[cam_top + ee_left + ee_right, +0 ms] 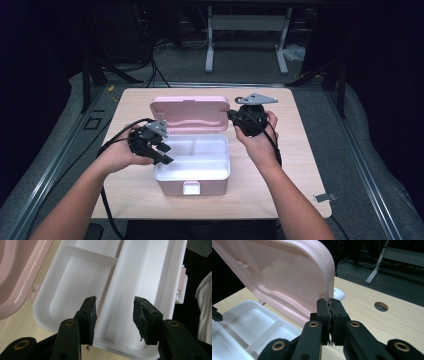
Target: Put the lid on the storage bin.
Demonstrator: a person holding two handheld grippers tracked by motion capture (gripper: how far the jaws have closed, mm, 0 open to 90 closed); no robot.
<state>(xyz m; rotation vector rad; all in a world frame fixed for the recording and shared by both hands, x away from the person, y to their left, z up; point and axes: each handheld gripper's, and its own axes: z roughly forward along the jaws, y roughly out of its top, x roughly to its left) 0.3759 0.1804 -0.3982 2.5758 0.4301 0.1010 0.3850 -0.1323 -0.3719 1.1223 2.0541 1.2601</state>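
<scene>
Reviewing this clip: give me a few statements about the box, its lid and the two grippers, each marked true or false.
1. The pink lid stands open. True.
2. The right gripper has its jaws spread wide. False: they are shut on the pink lid's edge.
3. The left gripper grips a divider. False: its jaws are open above the white tray, with nothing between them.
4. The white tray's compartments look empty. True.
5. The box sits on a wooden table. True.
</scene>
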